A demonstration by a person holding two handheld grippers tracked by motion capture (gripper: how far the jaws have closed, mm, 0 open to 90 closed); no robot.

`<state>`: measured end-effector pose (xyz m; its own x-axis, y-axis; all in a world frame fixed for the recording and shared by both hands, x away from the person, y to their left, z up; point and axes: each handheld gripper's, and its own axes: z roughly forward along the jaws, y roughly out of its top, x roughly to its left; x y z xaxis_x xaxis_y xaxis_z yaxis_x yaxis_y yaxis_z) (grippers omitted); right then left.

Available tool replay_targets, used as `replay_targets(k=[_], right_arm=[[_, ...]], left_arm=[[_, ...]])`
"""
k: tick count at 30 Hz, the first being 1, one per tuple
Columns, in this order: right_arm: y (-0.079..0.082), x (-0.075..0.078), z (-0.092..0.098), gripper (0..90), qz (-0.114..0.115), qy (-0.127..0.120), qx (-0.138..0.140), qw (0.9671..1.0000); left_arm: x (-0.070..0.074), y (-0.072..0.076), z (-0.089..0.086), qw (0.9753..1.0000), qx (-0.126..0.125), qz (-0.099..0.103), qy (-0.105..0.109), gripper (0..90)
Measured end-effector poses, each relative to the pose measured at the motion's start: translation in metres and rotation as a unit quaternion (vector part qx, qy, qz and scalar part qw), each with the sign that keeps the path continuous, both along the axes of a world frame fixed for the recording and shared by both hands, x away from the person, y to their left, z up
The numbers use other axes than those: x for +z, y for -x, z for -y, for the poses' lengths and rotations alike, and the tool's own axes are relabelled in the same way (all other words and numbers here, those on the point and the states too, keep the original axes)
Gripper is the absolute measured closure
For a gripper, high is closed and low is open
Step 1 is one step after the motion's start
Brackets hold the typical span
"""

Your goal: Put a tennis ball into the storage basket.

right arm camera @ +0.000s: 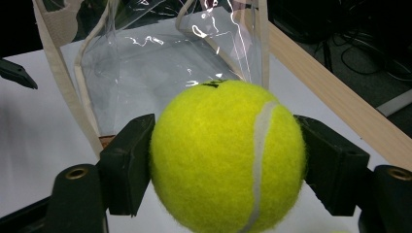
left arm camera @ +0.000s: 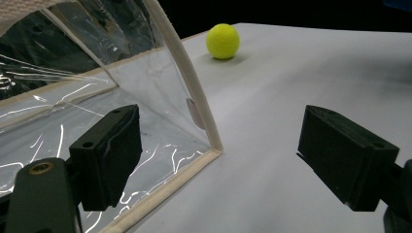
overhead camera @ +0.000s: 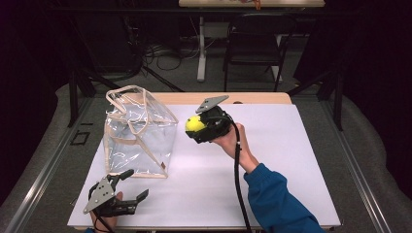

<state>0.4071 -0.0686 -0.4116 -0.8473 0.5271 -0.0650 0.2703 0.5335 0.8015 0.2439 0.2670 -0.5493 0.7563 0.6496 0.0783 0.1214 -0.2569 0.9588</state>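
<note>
A yellow tennis ball (overhead camera: 195,124) (right arm camera: 226,155) is pinched between the jaws of my right gripper (overhead camera: 199,127) (right arm camera: 226,160), held above the white table just right of a clear plastic tote bag (overhead camera: 138,131) (right arm camera: 145,63) with cream trim and handles. The bag stands upright at the table's left with its mouth open. My left gripper (overhead camera: 136,184) (left arm camera: 218,160) rests open at the front left, its jaws either side of the bag's near corner (left arm camera: 214,145) without touching it. Another yellow ball (left arm camera: 223,41) lies on the table beyond that corner.
The white table top (overhead camera: 277,165) has free room to the right and front. A wooden strip (overhead camera: 252,98) runs along its far edge. Behind it stand a dark chair (overhead camera: 255,43) and a table leg (overhead camera: 201,53). The right gripper's cable (overhead camera: 238,174) trails along the blue sleeve.
</note>
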Motion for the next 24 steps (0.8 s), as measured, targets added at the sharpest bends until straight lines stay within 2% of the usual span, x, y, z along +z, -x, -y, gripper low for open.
replay_targets(k=[12, 24], right_arm=[[-0.011, 0.002, -0.005, 26.3, -0.015, 0.009, 0.004, 0.9998], [-0.021, 0.008, -0.015, 26.3, -0.017, 0.018, 0.006, 0.9997]], left_arm=[[0.0, 0.0, 0.001, 1.0, 0.0, -0.001, 0.0, 15.9], [0.0, 0.0, 0.001, 1.0, -0.001, 0.002, 0.0, 15.8]])
